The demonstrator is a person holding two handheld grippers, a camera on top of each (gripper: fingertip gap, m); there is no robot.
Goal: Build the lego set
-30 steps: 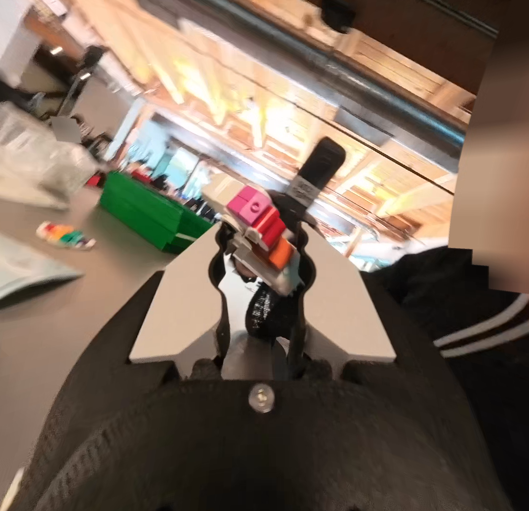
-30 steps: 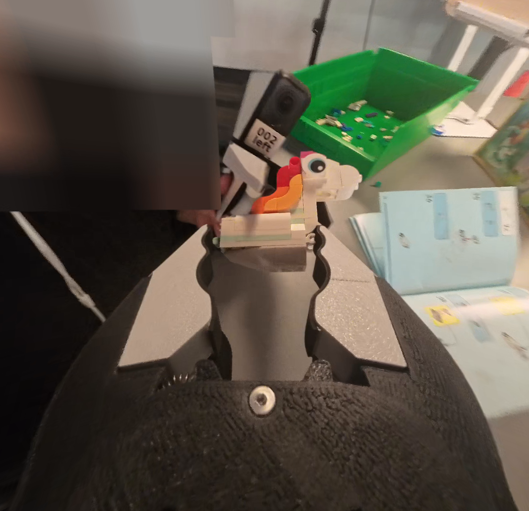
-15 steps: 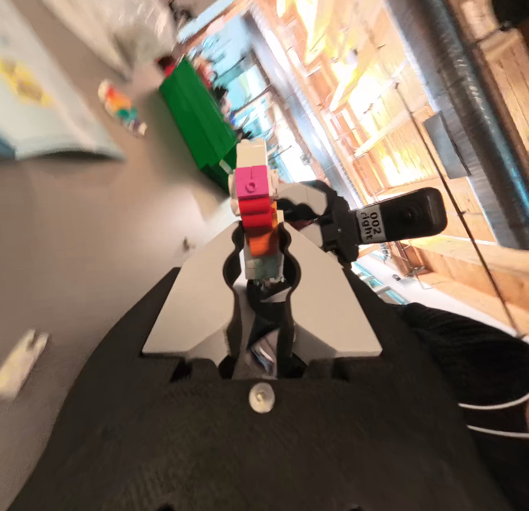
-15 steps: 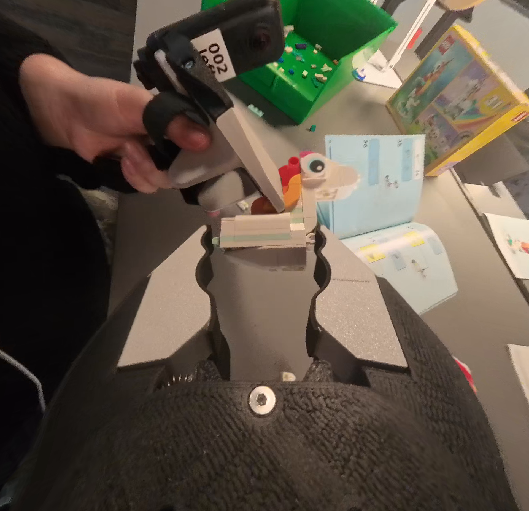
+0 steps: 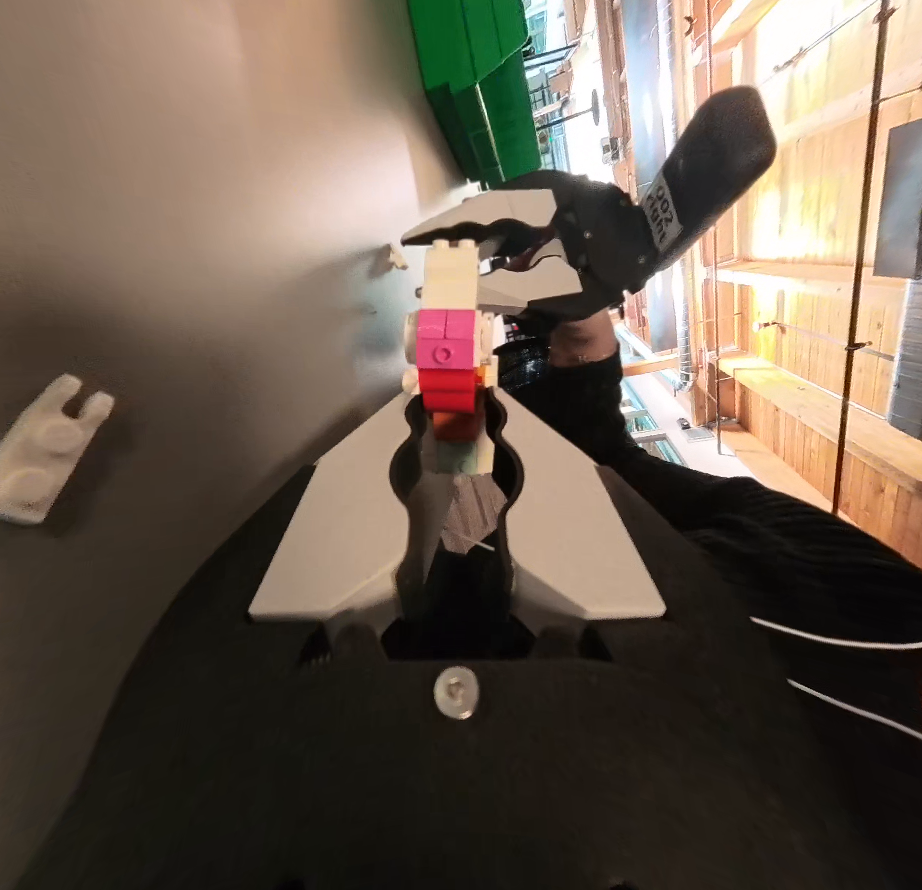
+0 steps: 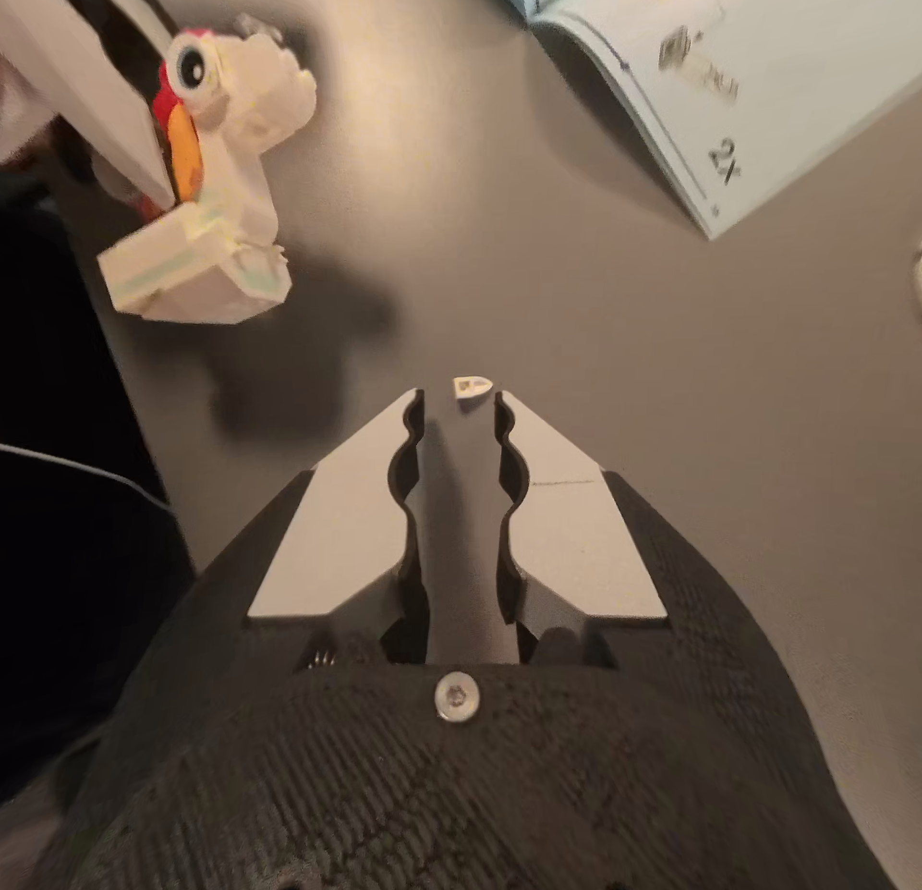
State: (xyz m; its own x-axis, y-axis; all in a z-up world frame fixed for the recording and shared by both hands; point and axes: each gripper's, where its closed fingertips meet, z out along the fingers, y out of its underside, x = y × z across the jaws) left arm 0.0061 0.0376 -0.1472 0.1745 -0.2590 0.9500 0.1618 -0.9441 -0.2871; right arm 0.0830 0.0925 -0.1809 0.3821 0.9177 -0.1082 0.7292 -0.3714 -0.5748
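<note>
grey table (image 6: 598,317), green bin (image 5: 469,67), contents unseen

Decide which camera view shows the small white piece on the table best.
The right wrist view: the small white piece lies sharp just beyond the open right gripper. In the left wrist view I cannot pick it out with confidence.

Left wrist view: strong warm glare off the wooden wall (image 5: 798,267), blown near-white by the far windows; table (image 5: 199,217) beside it dim, grey, smeared w/ motion blur. White piece (image 5: 47,447) on it soft, out of focus. Right wrist view: light from above, bright patch on tabletop (image 6: 549,277), dark soft shadow just under the lego unicorn (image 6: 219,167), which is blurred. Booklet (image 6: 748,67) streaked. Small white brick (image 6: 471,392) sharp. Fisheye bend at edges, both views.
</note>
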